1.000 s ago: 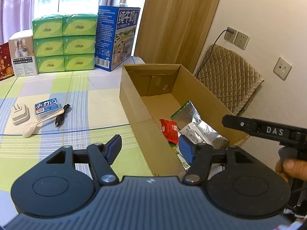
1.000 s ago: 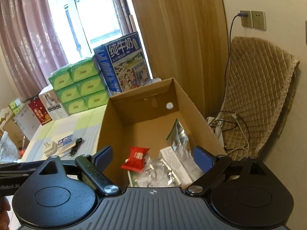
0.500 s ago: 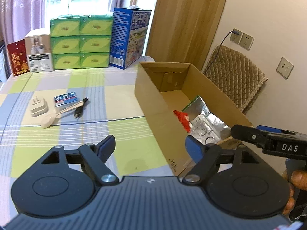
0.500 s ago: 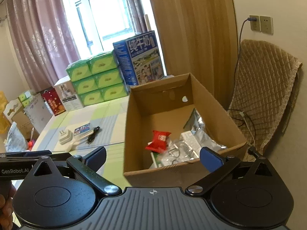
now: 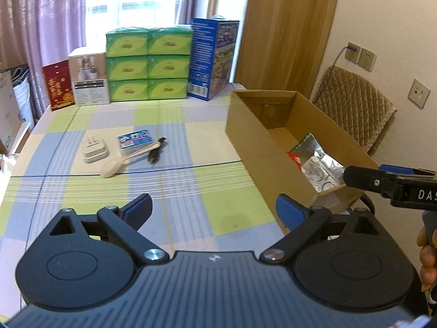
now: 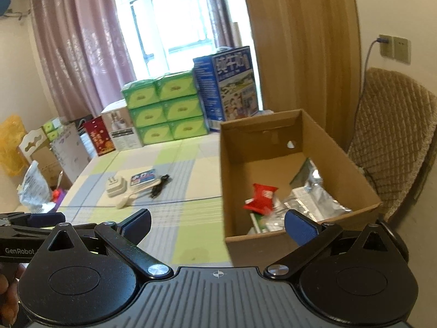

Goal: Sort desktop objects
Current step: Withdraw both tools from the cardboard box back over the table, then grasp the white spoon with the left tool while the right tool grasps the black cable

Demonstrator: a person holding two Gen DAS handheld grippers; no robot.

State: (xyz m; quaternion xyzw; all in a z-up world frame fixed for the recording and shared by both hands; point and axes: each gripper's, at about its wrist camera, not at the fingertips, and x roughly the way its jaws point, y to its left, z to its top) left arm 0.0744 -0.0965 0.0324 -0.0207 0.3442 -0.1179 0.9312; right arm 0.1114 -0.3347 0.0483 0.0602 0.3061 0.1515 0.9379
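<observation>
An open cardboard box (image 5: 254,145) (image 6: 235,180) stands on the right of the checked tablecloth. Inside lie a red snack packet (image 6: 260,198), a silver foil pouch (image 6: 314,191) (image 5: 319,161) and other wrappers. Left of the box sit a white plug adapter (image 5: 94,151) (image 6: 116,187), a small blue packet (image 5: 134,138) (image 6: 142,178), a beige spoon (image 5: 123,161) (image 6: 136,194) and a black cable (image 5: 156,151) (image 6: 159,184). My left gripper (image 5: 213,210) is open and empty over the near table. My right gripper (image 6: 217,222) is open and empty at the box's near left corner.
Green tissue boxes (image 5: 148,65), a blue milk carton (image 5: 214,57), a white appliance box (image 5: 88,80) and a red card (image 5: 58,84) line the table's far edge. A quilted chair (image 6: 396,136) stands right of the box. A hand (image 5: 428,257) holds the right gripper's handle.
Both grippers have pulled back from the box and away toward the near table edge, so more tablecloth shows. Both stay open and empty; the objects have not moved.
</observation>
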